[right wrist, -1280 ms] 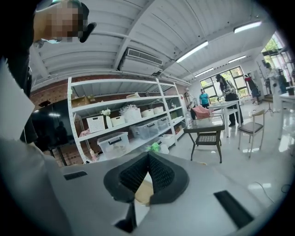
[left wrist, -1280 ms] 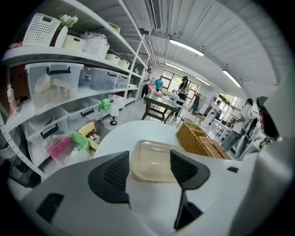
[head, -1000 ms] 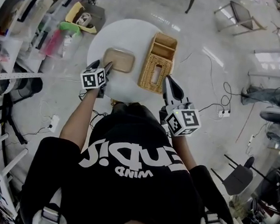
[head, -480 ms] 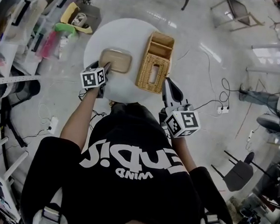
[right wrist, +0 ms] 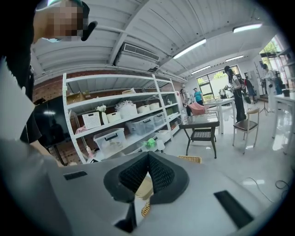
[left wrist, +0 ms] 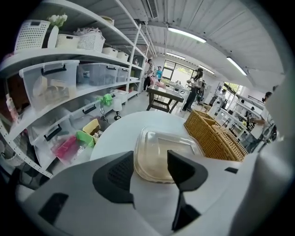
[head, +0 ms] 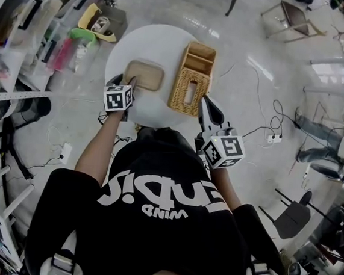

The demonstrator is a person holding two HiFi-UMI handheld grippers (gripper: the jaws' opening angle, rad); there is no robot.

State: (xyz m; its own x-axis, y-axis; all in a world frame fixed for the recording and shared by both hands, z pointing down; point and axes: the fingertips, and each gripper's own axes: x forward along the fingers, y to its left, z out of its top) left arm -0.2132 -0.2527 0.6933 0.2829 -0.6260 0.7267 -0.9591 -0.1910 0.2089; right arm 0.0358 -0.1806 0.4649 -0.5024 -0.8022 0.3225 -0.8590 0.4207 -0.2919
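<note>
One round white table (head: 163,39), one shallow clear plastic tray (head: 145,75), one tan wicker basket (head: 193,78) — left gripper (left wrist: 151,159) jaws wide at tray's near edge, right gripper (right wrist: 148,156) jaws together, empty.

- table (head: 154,38): far part bare, open for passage.
- tray (head: 145,75): low, fills the near left part.
- basket (head: 193,78): tall, blocks the right side; narrow bare gap between it and tray.

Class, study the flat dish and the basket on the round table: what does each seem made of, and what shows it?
Dish: probably translucent, beige-tinted plastic, glossy; its moulded rim catches the light.
Basket: woven wicker or rattan, matte tan; the plaited strands show along its walls.
</note>
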